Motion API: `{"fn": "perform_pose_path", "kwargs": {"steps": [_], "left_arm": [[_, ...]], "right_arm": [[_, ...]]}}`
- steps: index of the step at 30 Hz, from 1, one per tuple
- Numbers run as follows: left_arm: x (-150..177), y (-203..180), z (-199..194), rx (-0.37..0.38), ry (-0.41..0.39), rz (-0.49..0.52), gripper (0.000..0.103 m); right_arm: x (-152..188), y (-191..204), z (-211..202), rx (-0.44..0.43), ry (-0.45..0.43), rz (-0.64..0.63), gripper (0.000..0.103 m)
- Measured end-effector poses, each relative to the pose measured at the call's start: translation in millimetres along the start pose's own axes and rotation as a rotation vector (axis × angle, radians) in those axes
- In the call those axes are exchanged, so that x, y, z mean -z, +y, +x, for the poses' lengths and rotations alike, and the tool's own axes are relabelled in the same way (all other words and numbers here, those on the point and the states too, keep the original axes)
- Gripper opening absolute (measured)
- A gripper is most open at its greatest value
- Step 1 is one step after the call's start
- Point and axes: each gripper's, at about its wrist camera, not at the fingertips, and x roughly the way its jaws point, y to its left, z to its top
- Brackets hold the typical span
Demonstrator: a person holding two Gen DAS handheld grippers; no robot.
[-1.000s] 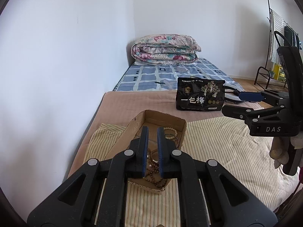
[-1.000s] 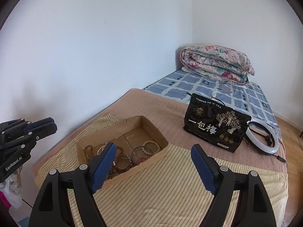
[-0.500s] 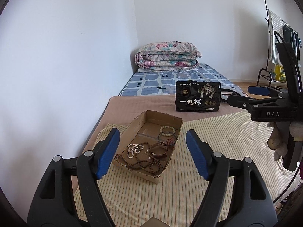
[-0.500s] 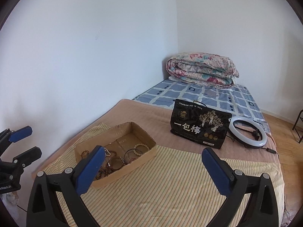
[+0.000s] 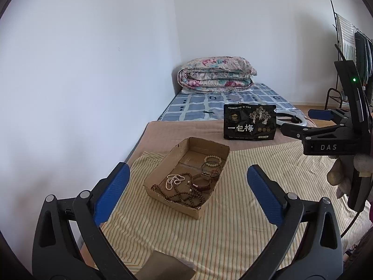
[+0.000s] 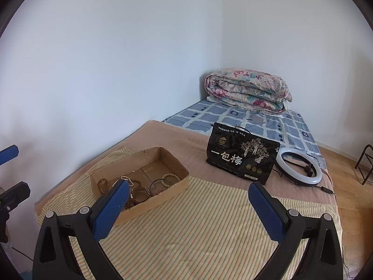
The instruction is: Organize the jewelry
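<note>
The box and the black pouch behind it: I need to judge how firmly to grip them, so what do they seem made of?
The box looks like plain brown corrugated cardboard, matte, with rough, torn edges. The black pouch looks like flexible plastic film, slightly glossy, with printed gold trees and white characters; its exact material cannot be told.

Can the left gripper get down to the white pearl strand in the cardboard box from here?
Probably yes. The left gripper is opening wide, nothing between its jaws, and the cardboard box is open-topped just ahead. The pearl strand lies uncovered, though brown beads touch it.
</note>
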Motion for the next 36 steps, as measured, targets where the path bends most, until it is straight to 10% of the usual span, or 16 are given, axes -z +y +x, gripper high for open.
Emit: {"fn": "perform_pose_path", "kwargs": {"steps": [36], "left_arm": [[7,7,-20,-0.049,-0.005,-0.067,0.103]], "right_arm": [[7,-8,-12,0.028,-0.004,0.014,0.103]]}}
